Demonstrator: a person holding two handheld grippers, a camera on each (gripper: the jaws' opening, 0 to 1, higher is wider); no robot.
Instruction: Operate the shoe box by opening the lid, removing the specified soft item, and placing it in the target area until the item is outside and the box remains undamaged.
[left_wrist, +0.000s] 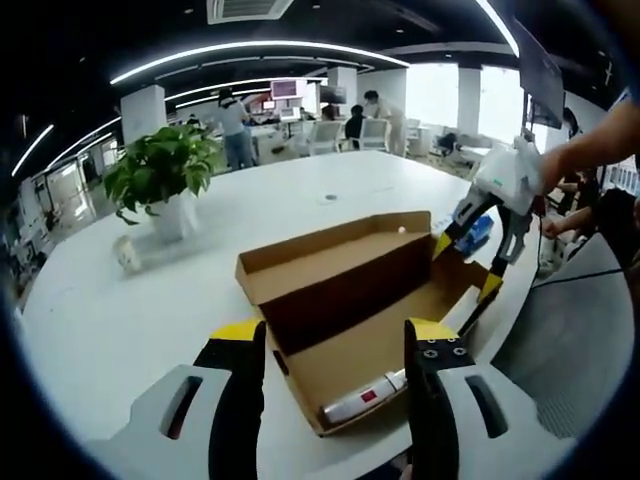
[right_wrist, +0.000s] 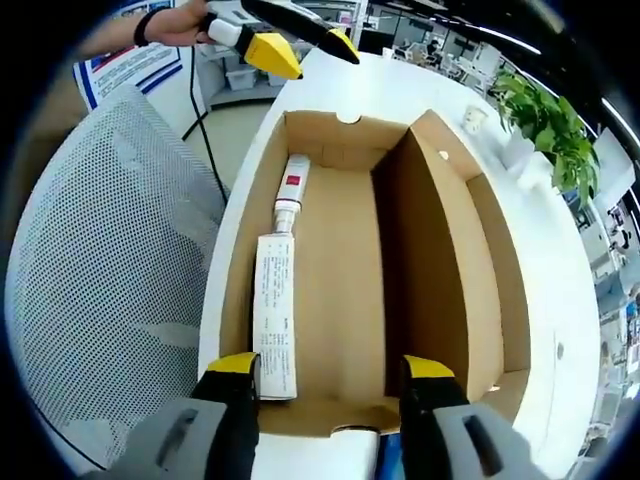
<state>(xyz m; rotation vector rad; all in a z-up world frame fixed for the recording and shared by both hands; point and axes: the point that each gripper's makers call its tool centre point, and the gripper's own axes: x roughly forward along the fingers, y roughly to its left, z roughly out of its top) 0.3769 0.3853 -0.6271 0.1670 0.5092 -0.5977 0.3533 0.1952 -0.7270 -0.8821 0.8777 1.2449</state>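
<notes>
The cardboard shoe box (left_wrist: 385, 340) (right_wrist: 340, 270) stands open on the white table, its lid (left_wrist: 330, 262) (right_wrist: 455, 250) folded back and upright. A white tube with a red mark (left_wrist: 362, 401) (right_wrist: 275, 310) lies inside along one long wall. My left gripper (left_wrist: 335, 345) (right_wrist: 310, 52) is open at one short end of the box, above the rim, with a hand holding it. My right gripper (right_wrist: 335, 385) (left_wrist: 466, 265) is open over the opposite end, its left finger close to the tube's flat end. Neither gripper holds anything.
A potted plant (left_wrist: 160, 175) (right_wrist: 545, 120) and a small cup (left_wrist: 128, 255) (right_wrist: 475, 118) stand on the table (left_wrist: 150, 320) beyond the lid. A grey mesh chair (right_wrist: 100, 260) (left_wrist: 570, 340) is beside the table edge. People sit at desks far off.
</notes>
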